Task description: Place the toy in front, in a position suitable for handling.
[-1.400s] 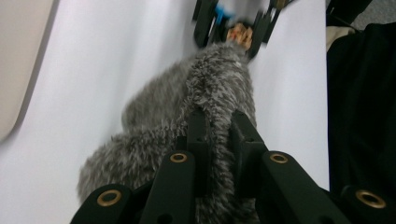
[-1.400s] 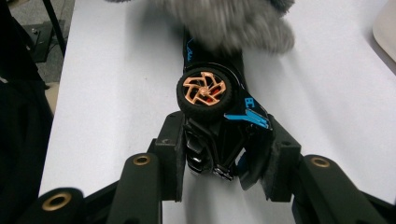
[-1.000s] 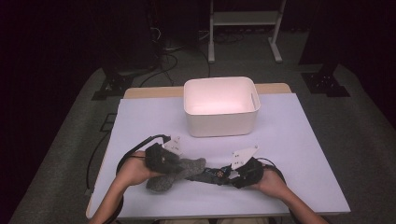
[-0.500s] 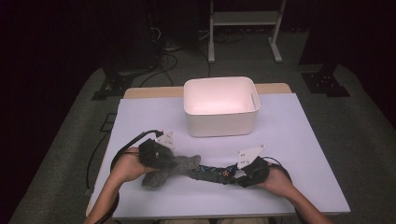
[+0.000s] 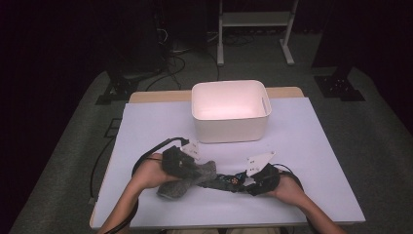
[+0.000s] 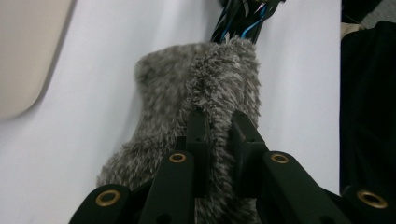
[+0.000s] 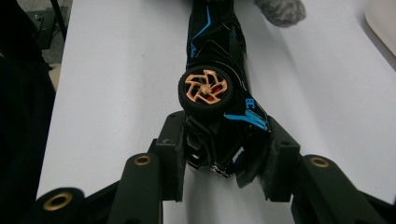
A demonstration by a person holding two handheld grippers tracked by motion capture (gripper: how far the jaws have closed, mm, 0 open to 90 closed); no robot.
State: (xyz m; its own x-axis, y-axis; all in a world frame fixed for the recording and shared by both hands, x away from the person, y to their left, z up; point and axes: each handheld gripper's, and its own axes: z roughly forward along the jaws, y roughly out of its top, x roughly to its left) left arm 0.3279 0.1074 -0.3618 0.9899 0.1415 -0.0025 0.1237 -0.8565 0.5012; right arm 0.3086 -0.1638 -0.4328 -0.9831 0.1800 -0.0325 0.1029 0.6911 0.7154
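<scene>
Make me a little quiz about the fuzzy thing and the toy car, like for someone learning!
1. True or false: the left gripper is shut on the grey fuzzy cloth.
2. What does the right gripper clamp? A) a spoon B) the black and blue toy car C) the rim of the white bin
3. Fill in: the toy car's front end goes into the ____.

Key:
1. True. Both jaws pinch a fold of the fuzz.
2. B. The jaws grip its rear end, just behind the orange wheel.
3. Grey fuzzy cloth. In the high view the car runs from the right gripper into the cloth.
</scene>
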